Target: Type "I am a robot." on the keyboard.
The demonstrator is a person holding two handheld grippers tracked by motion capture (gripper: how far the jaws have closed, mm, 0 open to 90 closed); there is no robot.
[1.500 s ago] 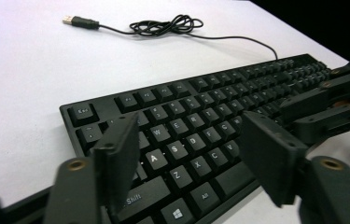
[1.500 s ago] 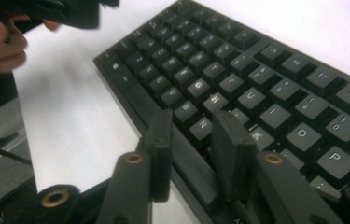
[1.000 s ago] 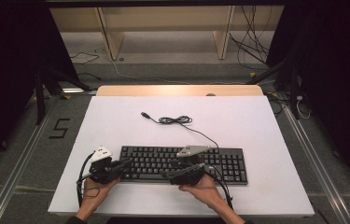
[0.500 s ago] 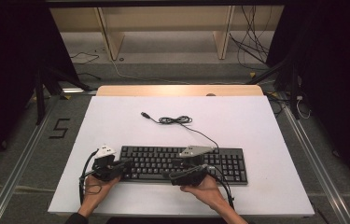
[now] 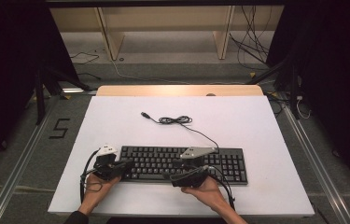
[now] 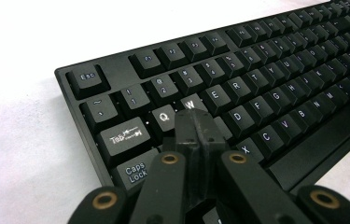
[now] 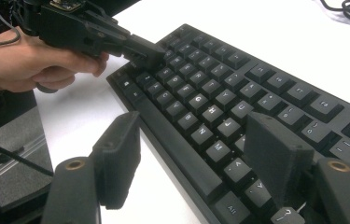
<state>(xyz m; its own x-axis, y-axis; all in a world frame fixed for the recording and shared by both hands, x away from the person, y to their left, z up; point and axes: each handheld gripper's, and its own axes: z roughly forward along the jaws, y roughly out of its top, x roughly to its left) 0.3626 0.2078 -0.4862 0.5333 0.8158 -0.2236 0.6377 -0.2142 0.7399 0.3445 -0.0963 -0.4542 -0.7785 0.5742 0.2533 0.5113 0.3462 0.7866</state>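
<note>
A: Item one, left to right: left gripper (image 5: 125, 164), jaws pressed together, tip down on the letter keys at the 9 o'clock end of the keyboard (image 5: 219, 163), just below Q and W in the left gripper view.

B: Progress?

A: Judged as key-pressing under way; number of keys done not readable, most of the board untouched by either tool.

B: Next entry.

A: Keyboard, black, flat at 6 o'clock on the table (image 5: 266, 126), long side toward the person. Right gripper (image 5: 175, 179), jaws spread wide, low over the front edge near the bottom letter row, nothing pinched.

B: Cable?

A: Keyboard lead (image 5: 175, 120), loosely coiled at 12 o'clock of the board, plug end free, not connected.

B: Surface, room?

A: White matte top, wooden strip at far edge. Grey floor, metal rails either side, a "5" mark (image 5: 59, 128) at 9 o'clock, loose wires (image 5: 252, 44) at 1 o'clock, dark surrounds.
</note>
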